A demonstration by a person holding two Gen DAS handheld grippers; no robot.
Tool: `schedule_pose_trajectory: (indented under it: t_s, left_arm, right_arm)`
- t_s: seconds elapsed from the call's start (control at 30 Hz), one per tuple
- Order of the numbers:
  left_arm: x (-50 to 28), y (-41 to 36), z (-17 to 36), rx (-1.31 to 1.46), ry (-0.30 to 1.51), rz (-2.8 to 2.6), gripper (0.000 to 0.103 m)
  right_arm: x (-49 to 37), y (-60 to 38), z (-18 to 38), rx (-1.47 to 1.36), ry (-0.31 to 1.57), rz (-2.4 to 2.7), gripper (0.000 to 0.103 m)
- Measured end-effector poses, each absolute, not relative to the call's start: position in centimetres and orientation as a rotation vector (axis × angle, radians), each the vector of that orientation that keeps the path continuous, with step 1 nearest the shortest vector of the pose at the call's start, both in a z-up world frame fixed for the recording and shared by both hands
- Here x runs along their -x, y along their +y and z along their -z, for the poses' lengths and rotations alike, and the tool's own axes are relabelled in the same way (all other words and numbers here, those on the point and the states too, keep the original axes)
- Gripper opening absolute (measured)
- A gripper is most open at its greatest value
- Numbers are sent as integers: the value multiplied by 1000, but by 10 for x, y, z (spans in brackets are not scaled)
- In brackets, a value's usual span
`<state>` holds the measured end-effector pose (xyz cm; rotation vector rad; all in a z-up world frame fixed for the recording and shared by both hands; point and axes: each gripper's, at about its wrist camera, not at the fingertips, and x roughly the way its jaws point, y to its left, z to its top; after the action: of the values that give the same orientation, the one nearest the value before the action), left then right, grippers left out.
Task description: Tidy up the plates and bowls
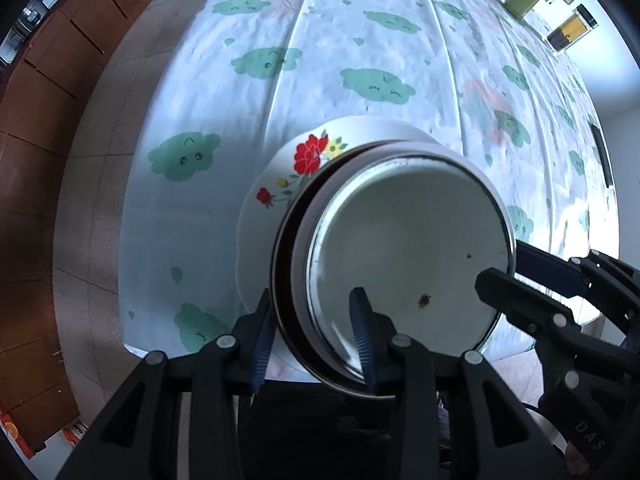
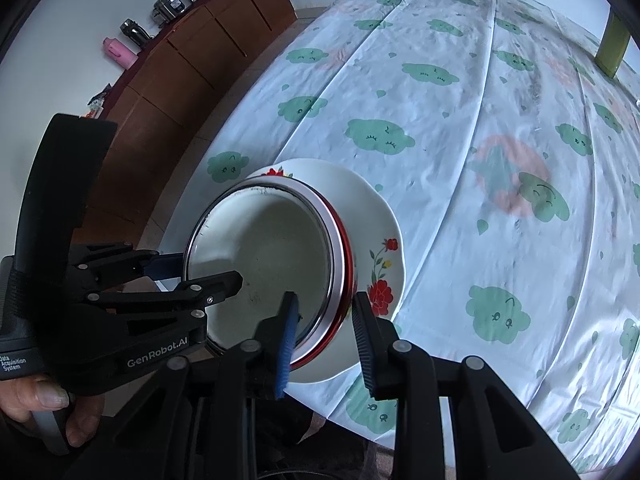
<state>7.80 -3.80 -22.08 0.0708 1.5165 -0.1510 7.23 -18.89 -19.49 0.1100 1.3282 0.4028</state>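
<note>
At the near edge of the table (image 1: 360,40), with its cloud-print cloth, we have a white enamel bowl (image 1: 400,248) sitting inside a flowered plate (image 1: 280,176), the plate resting on the cloth close to the table's edge. We judge the step in hand to be stacking: the bowl is either being seated on the plate or the pair is about to be carried together, and we cannot tell which.

Our left gripper (image 1: 312,336) straddles the bowl's rim on our left side, one blue pad outside the wall and one inside; the jaws stand narrow, and the pads look close to the rim, but whether they press we cannot tell. Our right gripper (image 2: 326,340) does the same on the opposite side, narrow, one pad inside the bowl, the other outside between the bowl's red band and the plate.

Next, we think, both hands must act evenly, keeping the bowl level so it does not tip or drag the plate off the edge.
</note>
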Motion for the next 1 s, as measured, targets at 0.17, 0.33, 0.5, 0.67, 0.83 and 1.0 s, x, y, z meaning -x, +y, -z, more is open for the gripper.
schedule_pose_trajectory:
  t_s: [0.17, 0.33, 0.5, 0.67, 0.83, 1.0]
  left_arm:
    - [-75, -38, 213, -86, 1491, 125, 46]
    - [-66, -35, 190, -112, 1385, 90, 59]
    - [-50, -37, 160, -126, 1232, 82, 72]
    - [-30, -45, 133, -136, 1094, 94, 77]
    - [-6, -55, 108, -161, 937, 100, 92]
    - [6, -61, 90, -150, 865, 126, 93]
  right_arm:
    - [-71, -187, 190, -93, 1301, -404, 32]
    - [-59, -188, 168, -52, 1177, -401, 42]
    - [-37, -195, 139, 10, 995, -349, 61]
    - [-15, -204, 118, 20, 878, -317, 63]
    - [15, -215, 91, 44, 711, -241, 68]
    - [35, -224, 72, 34, 618, -211, 72]
